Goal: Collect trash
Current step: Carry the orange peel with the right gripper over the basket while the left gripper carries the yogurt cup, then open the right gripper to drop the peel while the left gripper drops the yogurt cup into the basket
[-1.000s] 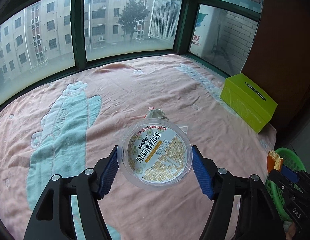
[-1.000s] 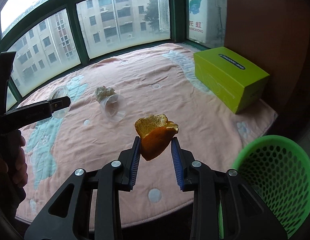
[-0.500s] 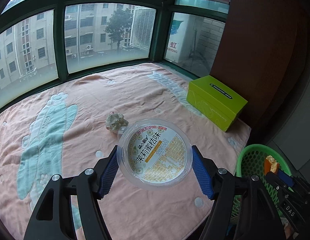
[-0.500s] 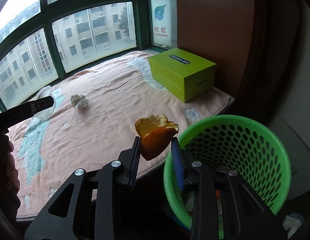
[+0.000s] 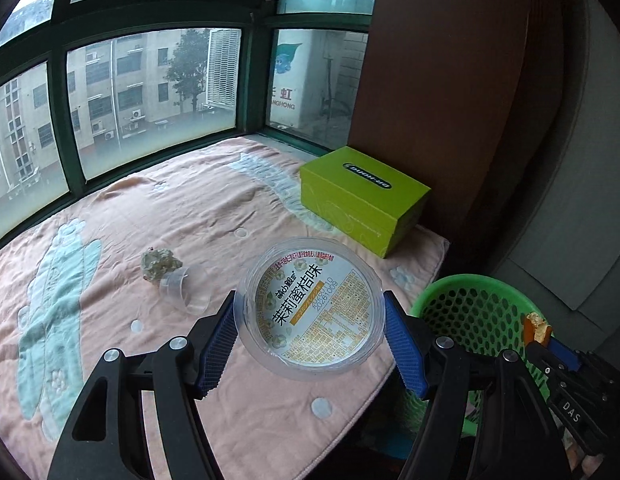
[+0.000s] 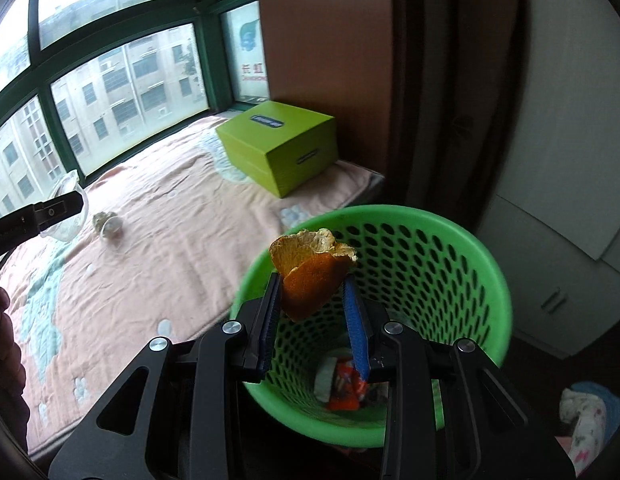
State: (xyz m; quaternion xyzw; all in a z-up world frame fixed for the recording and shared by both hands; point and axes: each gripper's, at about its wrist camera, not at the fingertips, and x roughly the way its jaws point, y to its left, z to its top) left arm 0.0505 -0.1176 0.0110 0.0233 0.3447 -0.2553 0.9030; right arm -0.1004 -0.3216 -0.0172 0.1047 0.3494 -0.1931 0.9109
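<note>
My left gripper [image 5: 310, 312] is shut on a round clear plastic tub with a printed lid [image 5: 310, 312], held above the pink blanket's [image 5: 230, 208] front edge. My right gripper [image 6: 312, 292] is shut on a piece of orange peel [image 6: 306, 256], which hangs over the near rim of the green mesh basket [image 6: 470, 260]. That basket [image 5: 470, 308] stands on the floor off the blanket's right corner and holds wrappers [image 6: 344, 384]. On the blanket lie a crumpled paper wad [image 5: 160, 262] and a small clear cup [image 5: 186, 290] on its side.
A lime-green box [image 5: 362, 200] sits at the blanket's far right corner against a brown panel. Windows run along the back. A white cabinet [image 6: 550, 240] stands right of the basket, with some cloth [image 6: 586, 412] on the floor beside it.
Both grippers have swung to the right with their loads still held. The green basket has come from the edge of view to right under the orange peel.
</note>
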